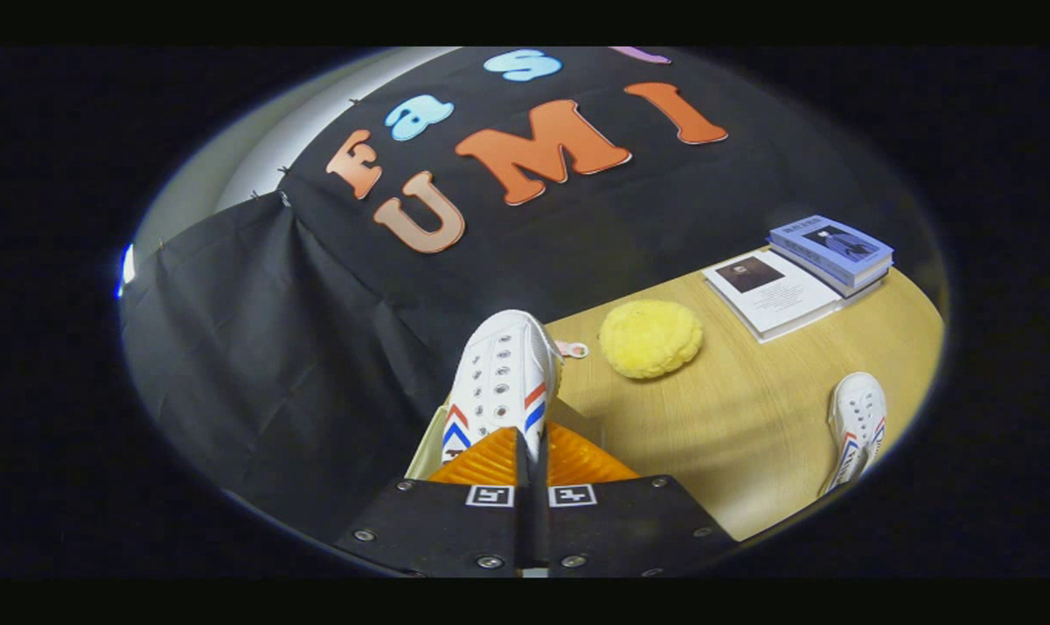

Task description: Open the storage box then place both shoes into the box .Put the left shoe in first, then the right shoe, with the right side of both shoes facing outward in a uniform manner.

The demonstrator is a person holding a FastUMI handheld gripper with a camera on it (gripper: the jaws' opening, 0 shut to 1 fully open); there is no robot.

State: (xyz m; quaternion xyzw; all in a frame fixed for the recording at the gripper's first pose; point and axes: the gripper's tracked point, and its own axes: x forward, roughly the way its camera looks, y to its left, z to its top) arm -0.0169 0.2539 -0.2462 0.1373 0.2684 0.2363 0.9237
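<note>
the pale wooden worktop (751, 434) stretches to the right of the gripper, carrying a stack of blue and white books (803, 278) at its far side and a round yellow fluffy sponge (651, 338) nearer in. the white canvas shoe with red and blue stripes (503, 382) is clamped at its rear between the closed fingers of the gripper (532, 451), its long axis running straight ahead, toe pointing away. a pale edge just under it may be the storage box rim (425, 447), though it is hard to tell. the second matching white shoe (855, 425) lies on the worktop, well apart to the right.
</note>
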